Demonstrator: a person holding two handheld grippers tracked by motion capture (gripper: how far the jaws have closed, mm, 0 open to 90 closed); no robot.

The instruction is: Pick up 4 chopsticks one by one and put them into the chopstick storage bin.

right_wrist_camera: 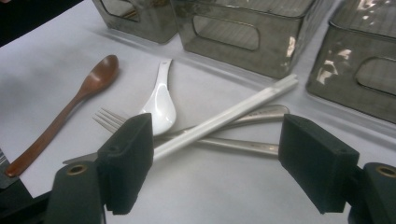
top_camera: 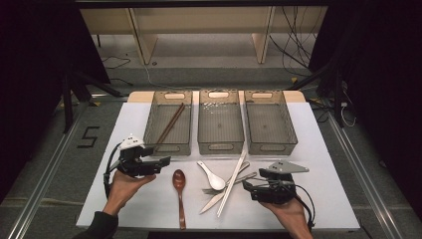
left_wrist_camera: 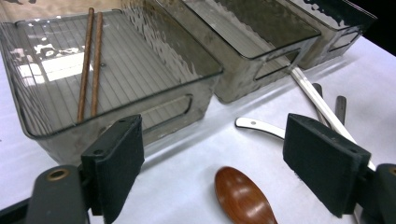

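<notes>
Brown chopsticks (top_camera: 170, 123) lie binned; wooden spoon (top_camera: 179, 186), white spoon (top_camera: 212, 177), white chopsticks (top_camera: 233, 182) and fork (right_wrist_camera: 187, 135) await sorting. Left gripper (top_camera: 160, 162) and right gripper (top_camera: 250, 189) gape empty.

This looks like a lab or test room arranged for recording. A white board (top_camera: 149, 199) serves as the table at the centre of the high view, with metal rails (top_camera: 47, 174) on grey floor along both sides. Black drapes (top_camera: 30, 74) fill the upper corners, loose cables (top_camera: 298, 45) trail at upper right, and a taped "5" (top_camera: 88, 136) marks the floor at left.
</notes>
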